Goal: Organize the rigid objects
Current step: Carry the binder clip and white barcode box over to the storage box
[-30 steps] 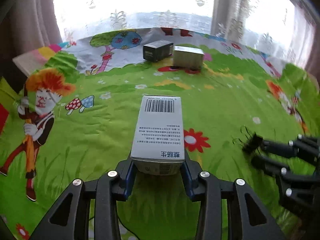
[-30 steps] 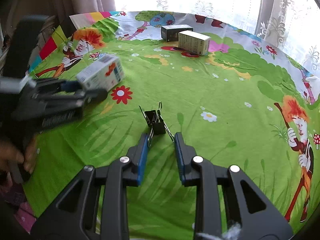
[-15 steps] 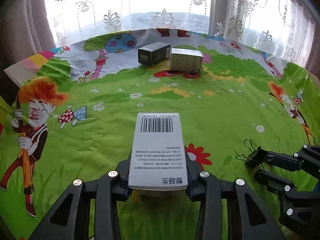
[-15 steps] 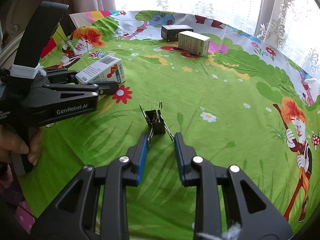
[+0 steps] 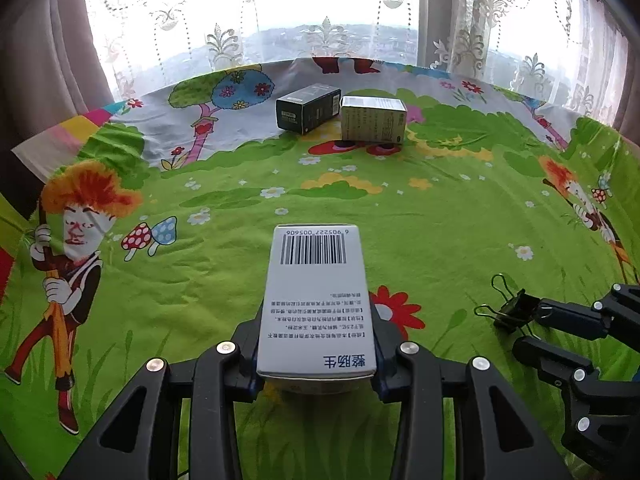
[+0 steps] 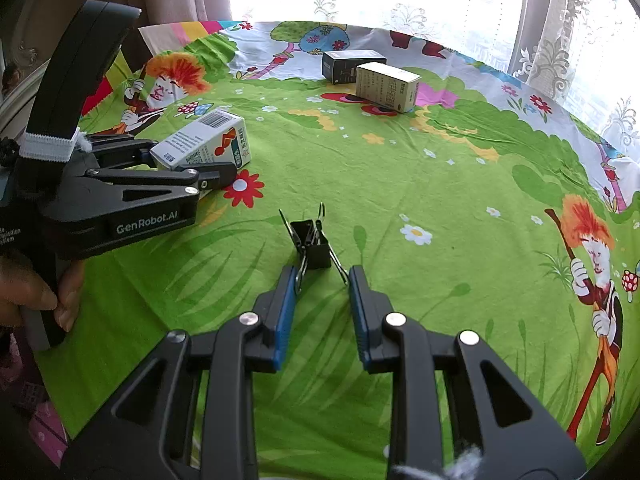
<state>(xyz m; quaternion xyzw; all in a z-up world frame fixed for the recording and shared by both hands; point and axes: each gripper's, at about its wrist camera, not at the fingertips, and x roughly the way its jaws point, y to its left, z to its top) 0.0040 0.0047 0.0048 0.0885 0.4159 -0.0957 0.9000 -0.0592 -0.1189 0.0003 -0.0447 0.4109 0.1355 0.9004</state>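
The left gripper (image 5: 316,360) clamps the white medicine box (image 5: 316,300) above the bench (image 5: 440,220), the right gripper's (image 6: 322,280) fingers pinch the black binder clip's (image 6: 310,244) wire handles — springy wire, likely to slip free.

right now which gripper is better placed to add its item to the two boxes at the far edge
Left. Its hand-held gripper clamps the white box, pointed straight at the dark box and tan box. The right hand-held gripper holds only a binder clip, aimed slightly off them.

two boxes (image 5: 344,114) side by side behind the binder clip (image 6: 311,240).
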